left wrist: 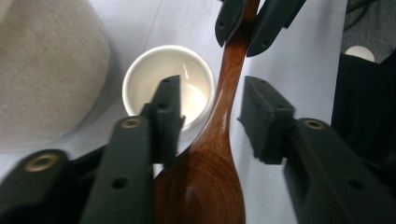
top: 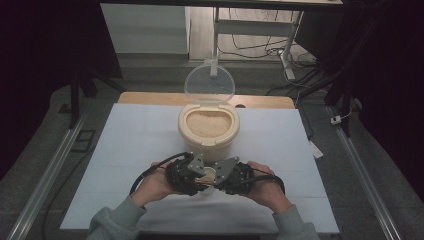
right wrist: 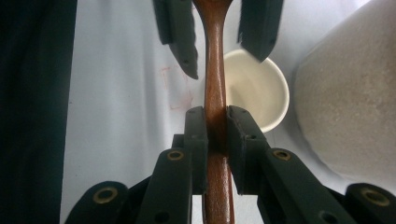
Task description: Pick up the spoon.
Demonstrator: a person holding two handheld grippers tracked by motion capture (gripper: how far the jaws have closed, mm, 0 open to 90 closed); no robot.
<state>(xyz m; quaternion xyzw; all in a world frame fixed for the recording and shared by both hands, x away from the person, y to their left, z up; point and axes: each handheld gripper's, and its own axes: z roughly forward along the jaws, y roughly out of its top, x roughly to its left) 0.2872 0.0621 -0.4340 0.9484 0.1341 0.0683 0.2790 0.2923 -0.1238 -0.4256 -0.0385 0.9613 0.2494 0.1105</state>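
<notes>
Both grippers at wooden spoon (right wrist: 215, 93), right gripper (right wrist: 217, 123) clamping handle, left gripper (left wrist: 212, 112) unclamped around neck.

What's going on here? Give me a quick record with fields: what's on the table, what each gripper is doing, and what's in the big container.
table: white sheet over a wooden top
big container: cream tub, clear lid standing open, pale grains inside
small cup: white cup, looks empty, beside the tub
tool: wooden spoon, held above the cup
right gripper: shut on the spoon's handle
left gripper: jaws either side of the spoon near its bowl, not pressing on it
hands: both close together in front of the tub
</notes>
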